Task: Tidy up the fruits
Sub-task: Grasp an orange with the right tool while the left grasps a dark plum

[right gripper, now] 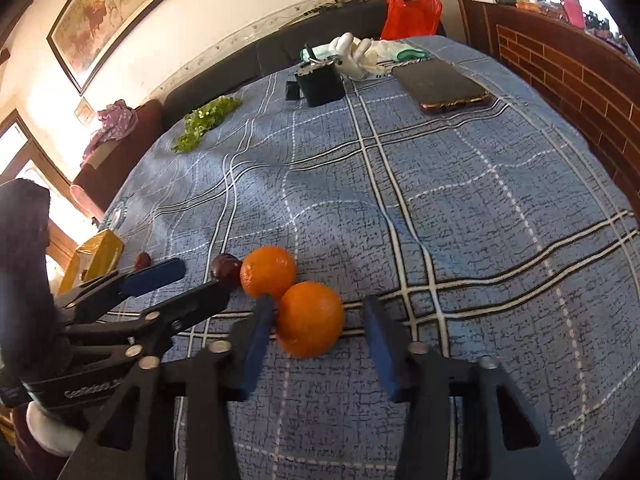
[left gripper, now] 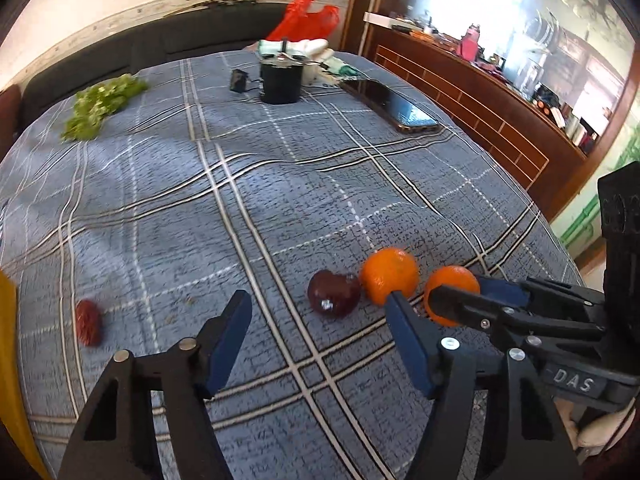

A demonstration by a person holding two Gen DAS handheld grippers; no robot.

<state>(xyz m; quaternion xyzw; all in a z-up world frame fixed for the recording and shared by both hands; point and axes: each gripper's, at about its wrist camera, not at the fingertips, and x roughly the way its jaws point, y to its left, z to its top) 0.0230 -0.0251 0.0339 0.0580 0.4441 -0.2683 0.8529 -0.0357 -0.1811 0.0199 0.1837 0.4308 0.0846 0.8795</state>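
Two oranges lie touching on the blue plaid cloth [right gripper: 460, 200]. The nearer orange [right gripper: 310, 320] [left gripper: 452, 294] sits between the fingers of my right gripper [right gripper: 318, 334] [left gripper: 460, 286]. That gripper is open: its left pad is at the peel and its right pad stands clear. The other orange [left gripper: 390, 276] [right gripper: 268, 272] rests against a dark red plum-like fruit [left gripper: 334, 294] [right gripper: 226, 266]. My left gripper [left gripper: 320, 320] [right gripper: 200, 280] is open and holds nothing, with its tips just short of the dark fruit. A red date [left gripper: 89, 322] [right gripper: 142, 262] lies alone further left.
At the far end of the table are green leafy vegetables [left gripper: 100, 104], a black pot [left gripper: 280, 80], a phone [left gripper: 394, 106], white cloths [right gripper: 360, 54] and a red bag [left gripper: 304, 18]. A yellow box [right gripper: 98, 256] sits at the left edge. A wooden ledge [left gripper: 480, 92] runs along the right.
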